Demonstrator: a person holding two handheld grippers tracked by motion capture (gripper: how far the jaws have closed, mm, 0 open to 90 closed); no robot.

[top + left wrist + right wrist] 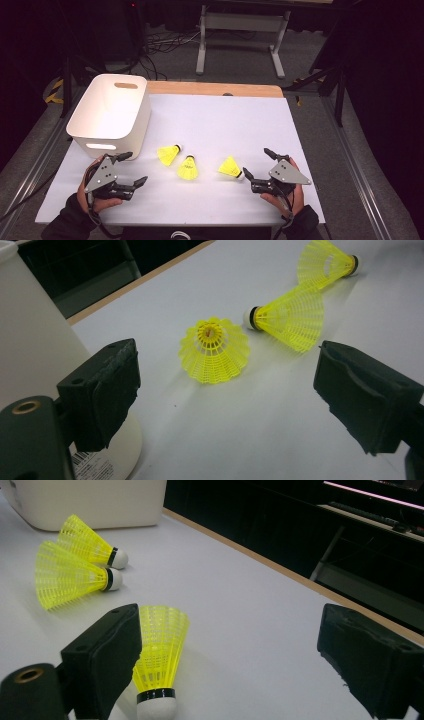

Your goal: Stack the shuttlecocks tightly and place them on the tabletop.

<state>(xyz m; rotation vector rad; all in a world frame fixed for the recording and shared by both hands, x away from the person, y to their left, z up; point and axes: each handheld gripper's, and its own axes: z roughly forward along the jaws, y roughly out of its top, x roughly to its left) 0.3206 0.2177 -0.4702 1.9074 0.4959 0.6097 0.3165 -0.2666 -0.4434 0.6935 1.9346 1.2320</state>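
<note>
From the high view we see three yellow shuttlecocks [187, 168] lying on the white table [225, 125], near the white bin [112, 107]. None is in the bin yet, so we think all three still need moving. Our left gripper [132, 170] and right gripper [256, 162] both stand wide open. In the left gripper view, nothing sits between the jaws. In the right gripper view, one shuttlecock [157, 655] lies just beside a jaw, not held.

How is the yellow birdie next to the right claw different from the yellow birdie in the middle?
The right birdie lies close by the right claw, its white tip toward that claw; the middle birdie lies away from both claws. The right birdie's skirt points toward the white bin; the middle birdie's skirt points toward the person. Both are yellow with white tips, resting unheld.
</note>
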